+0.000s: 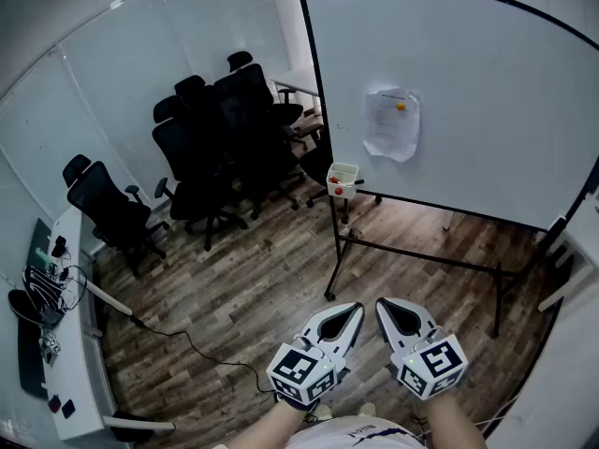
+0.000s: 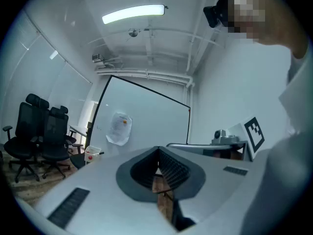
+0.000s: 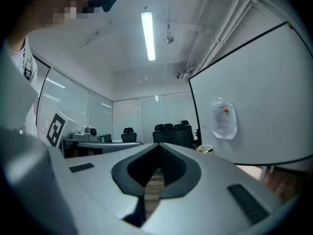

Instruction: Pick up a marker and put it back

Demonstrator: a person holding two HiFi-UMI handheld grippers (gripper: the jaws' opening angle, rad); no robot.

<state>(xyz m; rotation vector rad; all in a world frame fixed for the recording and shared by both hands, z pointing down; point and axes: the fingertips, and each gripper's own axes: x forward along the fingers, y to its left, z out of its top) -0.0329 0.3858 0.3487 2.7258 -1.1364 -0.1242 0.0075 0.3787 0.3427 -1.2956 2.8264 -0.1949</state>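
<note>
Both my left gripper (image 1: 355, 310) and right gripper (image 1: 382, 306) are pressed together, empty, near my body. I see the marker box (image 1: 343, 176) on the whiteboard (image 1: 487, 92) frame well ahead, slightly nearer my left; marker axis unclear.

Nothing legible; the sheet (image 1: 391, 123) (printed, perhaps) is too small to read.

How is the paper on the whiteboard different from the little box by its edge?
The paper is a flat, crinkled sheet; the little box is an open container. The paper hangs on the whiteboard, the box lower, at its left edge. The paper has an orange spot; the box shows red bits. Both are whitish.
</note>
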